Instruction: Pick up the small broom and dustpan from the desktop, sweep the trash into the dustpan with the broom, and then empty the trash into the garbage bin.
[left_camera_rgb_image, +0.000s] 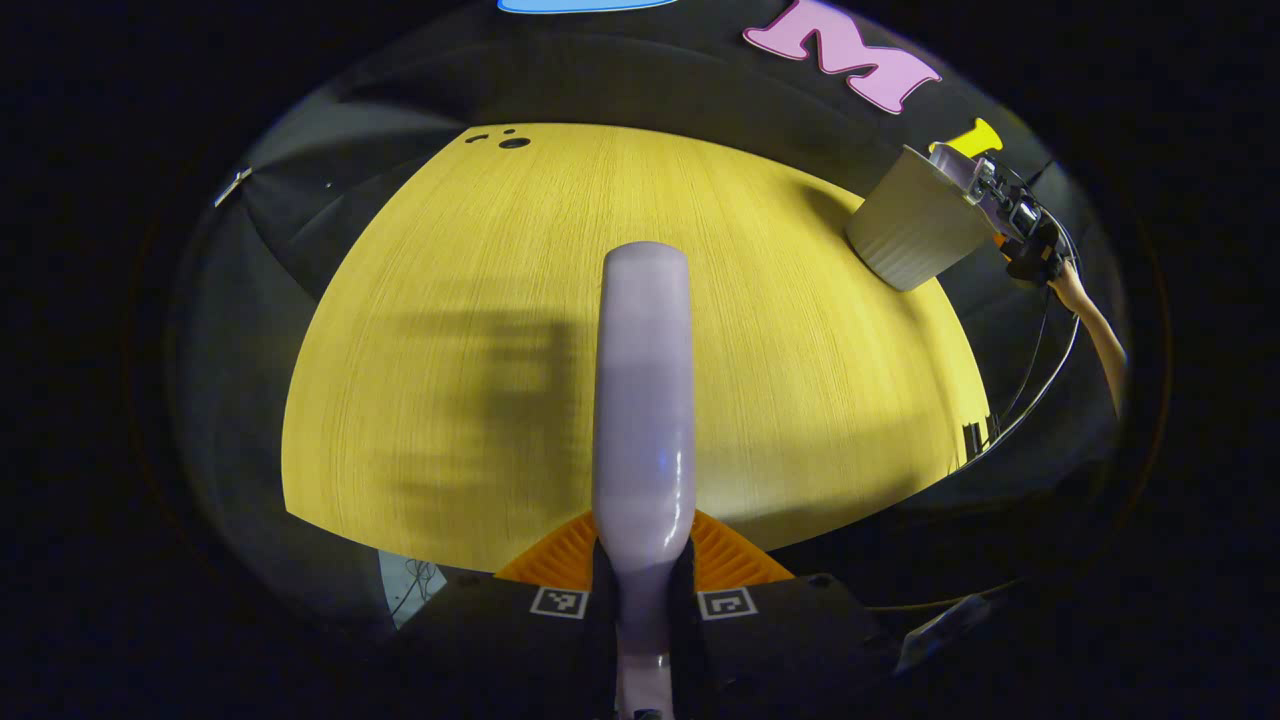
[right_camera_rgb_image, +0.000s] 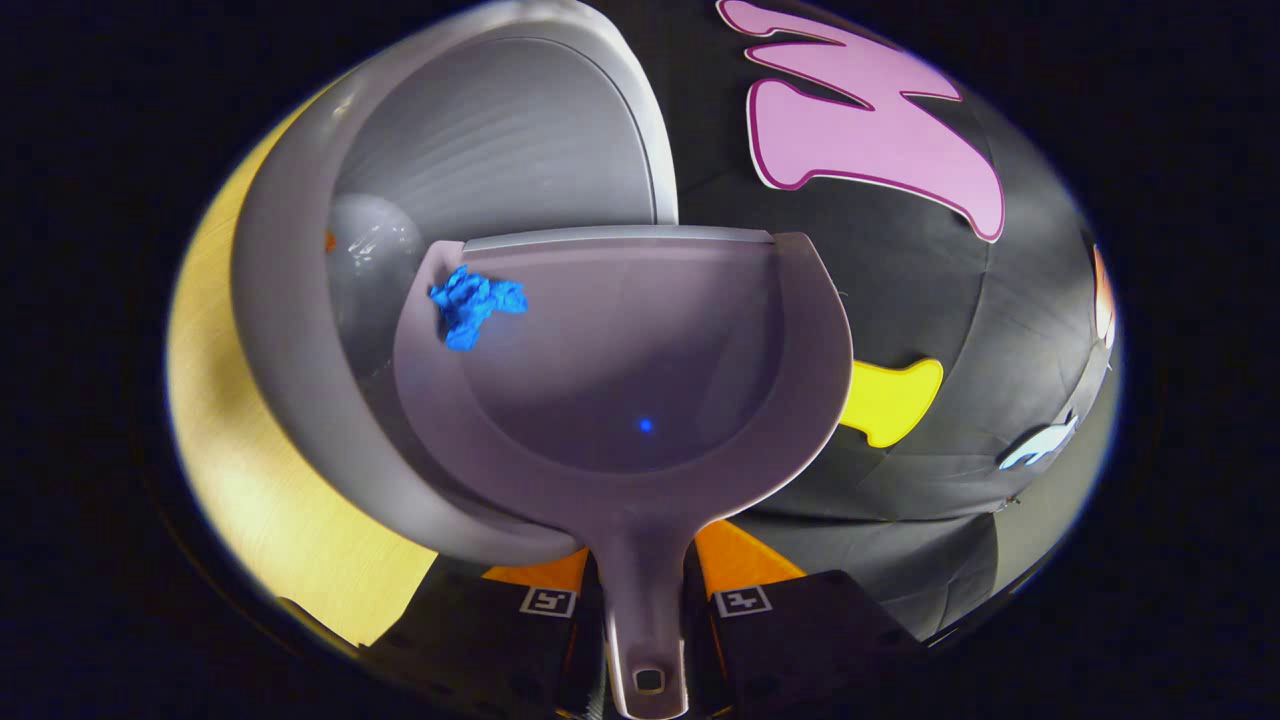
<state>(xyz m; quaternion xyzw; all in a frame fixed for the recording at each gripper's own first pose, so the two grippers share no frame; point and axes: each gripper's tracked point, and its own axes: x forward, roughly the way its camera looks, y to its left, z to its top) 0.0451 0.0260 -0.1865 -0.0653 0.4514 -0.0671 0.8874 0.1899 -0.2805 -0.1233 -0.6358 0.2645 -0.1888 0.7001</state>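
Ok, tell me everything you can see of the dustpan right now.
The dustpan is pale lilac-grey, smooth plastic by the look, with a wide scoop, raised side walls and a short handle with a hang hole. The right gripper is shut on the handle. Its mouth sits over the open bin, and a crumpled blue scrap lies near its front left edge.

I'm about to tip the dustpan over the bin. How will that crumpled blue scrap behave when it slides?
The blue scrap looks like crumpled paper, so probably very light and soft. It sits near the front lip of the dustpan, whose surface looks smooth, so it should slide off easily into the bin, though it might drift.
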